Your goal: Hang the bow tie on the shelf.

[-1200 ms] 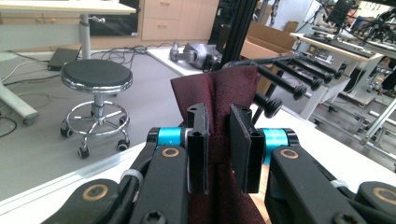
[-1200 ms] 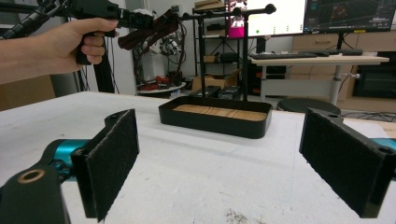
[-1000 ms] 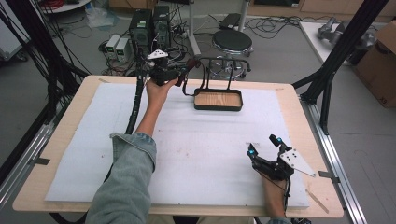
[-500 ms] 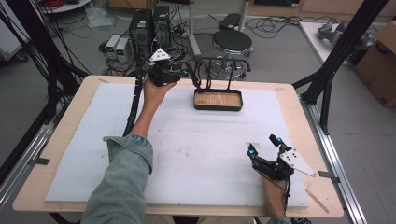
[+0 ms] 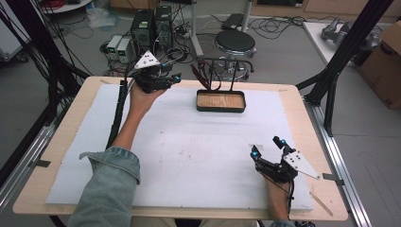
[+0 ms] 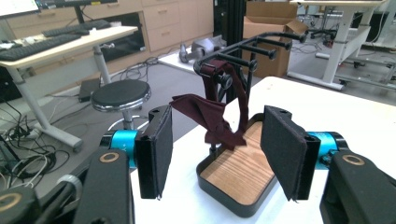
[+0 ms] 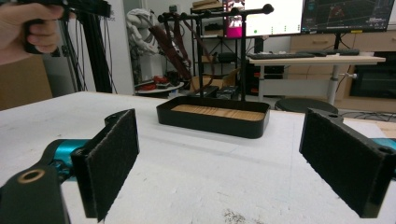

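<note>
The dark red strap (image 6: 219, 116) is draped over a peg of the black rack (image 5: 222, 71) that stands in a wood-floored tray (image 5: 221, 101) at the far middle of the desk (image 5: 302, 99); one end hangs down over the tray; more dark straps seem to hang on the same rack in the right gripper view, can't tell how many.

The left hand-held gripper (image 5: 172, 78) is held up off the desk at the far left, just beside the rack and pointing at it; its jaws are spread wide with nothing in them, and in the left gripper view (image 6: 215, 154) the strap and tray sit in the gap between the pads, a bit beyond them and not touching.

The right hand-held gripper (image 5: 267, 149) sits low at the near right of the desk on the white foam sheet (image 5: 198, 151), well apart from the tray; jaws wide and empty here too (image 7: 219, 158), aimed across the sheet at the tray.

A round black stool (image 5: 235, 43) stands on the floor just behind the desk.
</note>
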{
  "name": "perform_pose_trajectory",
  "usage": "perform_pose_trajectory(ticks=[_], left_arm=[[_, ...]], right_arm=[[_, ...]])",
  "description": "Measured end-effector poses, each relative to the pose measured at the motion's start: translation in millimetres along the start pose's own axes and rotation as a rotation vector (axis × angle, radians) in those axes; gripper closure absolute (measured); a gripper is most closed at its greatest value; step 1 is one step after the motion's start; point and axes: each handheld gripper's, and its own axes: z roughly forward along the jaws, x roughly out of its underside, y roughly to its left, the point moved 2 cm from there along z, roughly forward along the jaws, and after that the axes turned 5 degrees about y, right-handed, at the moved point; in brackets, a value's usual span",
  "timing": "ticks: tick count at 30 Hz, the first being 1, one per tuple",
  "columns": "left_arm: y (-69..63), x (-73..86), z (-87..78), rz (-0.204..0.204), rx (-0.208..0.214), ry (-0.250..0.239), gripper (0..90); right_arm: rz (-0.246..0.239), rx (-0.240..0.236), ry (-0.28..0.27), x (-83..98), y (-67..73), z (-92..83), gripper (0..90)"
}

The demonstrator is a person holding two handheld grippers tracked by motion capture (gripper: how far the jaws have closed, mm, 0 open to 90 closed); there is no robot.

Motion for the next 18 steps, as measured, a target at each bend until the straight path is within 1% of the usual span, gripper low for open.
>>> perform_pose_trajectory(ticks=[1, 4, 6, 8, 11, 13, 14, 15, 17, 18], left_arm=[[0.0, 0.0, 0.0, 0.0, 0.0, 0.0, 42.5], [1.5, 1.7, -16.7, 0.012, -0.021, -0.002, 37.7], [2.2, 4.7, -25.3, 0.007, -0.02, -0.007, 34.8], [2.7, 8.6, -33.9, 0.009, -0.022, -0.005, 32.5], [3.0, 15.1, -47.2, 0.012, -0.039, 0.003, 28.4], [2.7, 19.2, -55.3, 0.013, -0.042, 0.008, 27.6], [1.9, 22.1, -61.2, 0.023, -0.056, 0.016, 25.7], [1.2, 24.6, -66.0, 0.025, -0.062, 0.017, 24.0], [0.5, 29.5, -76.4, 0.023, -0.058, 0.01, 23.4], [-0.2, 31.9, -81.4, 0.02, -0.058, 0.005, 22.9]], right_arm=[[-0.001, 0.001, 0.0, 0.0, -0.1, 0.1, 11.1], [-0.001, 0.003, 0.0, 0.0, -0.2, 0.3, 11.1], [-0.006, 0.002, 0.001, -0.1, -0.5, 0.4, 11.1], [0.003, 0.001, 0.004, -0.1, 0.3, 0.4, 11.1], [0.002, 0.002, 0.006, -0.2, 0.3, 0.7, 11.1], [0.001, 0.002, 0.006, -0.2, 0.2, 0.8, 11.1], [0.0, 0.002, 0.005, -0.2, 0.2, 0.9, 11.1], [-0.001, 0.001, 0.006, -0.2, 0.2, 0.9, 11.1], [-0.008, 0.001, 0.004, -0.4, 0.1, 1.4, 11.1], [-0.001, 0.001, 0.01, -0.2, 0.9, 1.1, 11.1]])
